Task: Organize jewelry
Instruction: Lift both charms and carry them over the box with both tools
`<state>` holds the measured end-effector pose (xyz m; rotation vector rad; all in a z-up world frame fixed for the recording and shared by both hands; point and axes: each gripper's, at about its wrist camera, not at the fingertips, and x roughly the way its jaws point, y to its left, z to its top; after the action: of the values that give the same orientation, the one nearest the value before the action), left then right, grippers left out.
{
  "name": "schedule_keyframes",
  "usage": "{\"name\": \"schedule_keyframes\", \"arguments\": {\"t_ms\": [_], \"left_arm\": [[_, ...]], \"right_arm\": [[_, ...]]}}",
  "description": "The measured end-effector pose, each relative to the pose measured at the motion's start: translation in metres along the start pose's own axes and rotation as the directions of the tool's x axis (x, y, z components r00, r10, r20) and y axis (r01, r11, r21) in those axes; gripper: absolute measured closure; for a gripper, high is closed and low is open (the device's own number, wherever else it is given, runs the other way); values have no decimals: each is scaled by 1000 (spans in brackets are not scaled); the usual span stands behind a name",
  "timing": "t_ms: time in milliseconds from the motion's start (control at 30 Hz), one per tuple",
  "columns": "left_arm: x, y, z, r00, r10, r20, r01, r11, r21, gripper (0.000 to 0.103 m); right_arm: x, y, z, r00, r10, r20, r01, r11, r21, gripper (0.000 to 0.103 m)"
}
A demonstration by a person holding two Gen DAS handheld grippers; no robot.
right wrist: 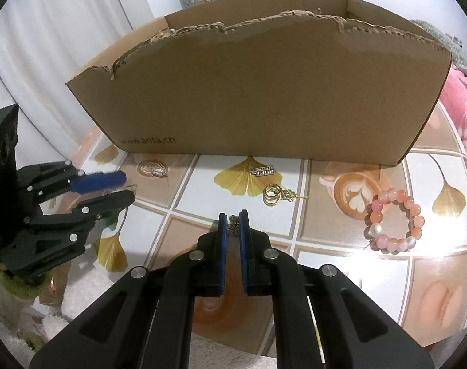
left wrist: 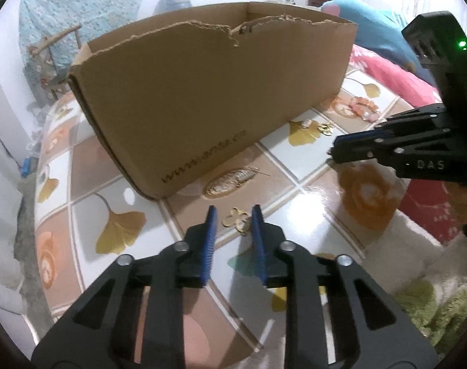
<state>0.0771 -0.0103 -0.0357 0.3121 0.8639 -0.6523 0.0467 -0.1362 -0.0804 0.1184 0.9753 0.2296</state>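
Two black grippers with ribbed blue pads work over a glossy tablecloth (right wrist: 341, 166) printed with ginkgo leaves and coffee cups; the left gripper (left wrist: 235, 215) stands parted around a flat gold charm (left wrist: 237, 220) lying untouched near the table's front edge; the right gripper (right wrist: 233, 215) pinches a small bronze butterfly pendant (right wrist: 233, 227); behind stands a torn-rimmed corrugated cardboard box (right wrist: 258, 98); a pink beaded bracelet (right wrist: 393, 220) lies toward the right edge.
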Motion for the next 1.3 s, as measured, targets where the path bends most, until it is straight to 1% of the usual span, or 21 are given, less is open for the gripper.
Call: {"name": "schedule_keyframes", "arguments": {"t_ms": [100, 267, 367, 533, 633, 833, 1000, 1300], "left_arm": [[-1, -4, 0, 1000, -21, -16, 21, 1000, 2, 83], [-2, -8, 1, 1000, 6, -10, -6, 1000, 23, 83], [4, -9, 3, 999, 25, -21, -24, 999, 27, 82], [4, -7, 4, 999, 18, -31, -18, 1000, 4, 83], [5, -8, 5, 999, 15, -31, -15, 1000, -10, 88], [3, -5, 3, 1000, 17, -20, -18, 999, -35, 88], [-1, -4, 0, 1000, 27, -6, -27, 999, -37, 88], [-14, -4, 0, 999, 38, 22, -37, 998, -42, 88]], "right_arm": [[-1, -2, 1, 1000, 3, 1, -3, 1000, -1, 95], [-2, -2, 2, 1000, 5, 2, -5, 1000, -2, 95], [-2, -3, 2, 1000, 3, 3, -3, 1000, -2, 95], [-1, -1, 1, 1000, -2, 8, 2, 1000, -5, 95], [-1, 1, 1, 1000, -5, 10, 5, 1000, -7, 95], [0, 1, 1, 1000, -2, 10, 2, 1000, -5, 95], [-3, 1, 0, 1000, 0, 15, 0, 1000, 1, 95], [-12, 7, 2, 999, 4, 54, -4, 1000, -5, 95]]}}
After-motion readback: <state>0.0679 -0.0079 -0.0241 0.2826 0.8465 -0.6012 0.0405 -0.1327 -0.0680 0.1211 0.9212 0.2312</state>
